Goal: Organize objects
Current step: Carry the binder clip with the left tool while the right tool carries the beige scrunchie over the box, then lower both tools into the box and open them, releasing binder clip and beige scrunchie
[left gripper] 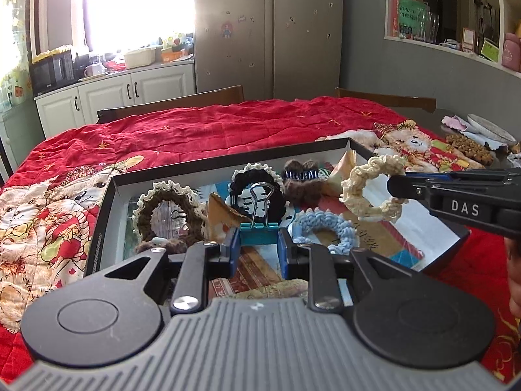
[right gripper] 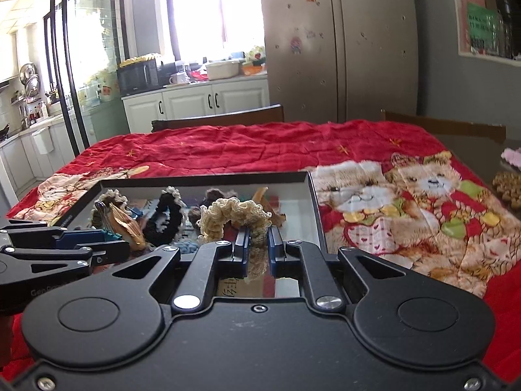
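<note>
Low in the centre of the left wrist frame, the left gripper (left gripper: 259, 244) pinches a teal binder clip (left gripper: 259, 233) by its smooth folded body, the wire loops standing upright. At right of that frame the right gripper (left gripper: 395, 189) clamps a ruffled cream crochet scrunchie (left gripper: 371, 189), held above a shallow dark-rimmed box (left gripper: 97, 228). Inside the box lie a brown cream-edged scrunchie (left gripper: 169, 211), a black one (left gripper: 257, 182), a pale blue knitted one (left gripper: 322, 231) and a fuzzy brown hair claw (left gripper: 301, 179). Underneath spreads a wrinkled red quilted cloth (left gripper: 211, 127) printed with bears.
</note>
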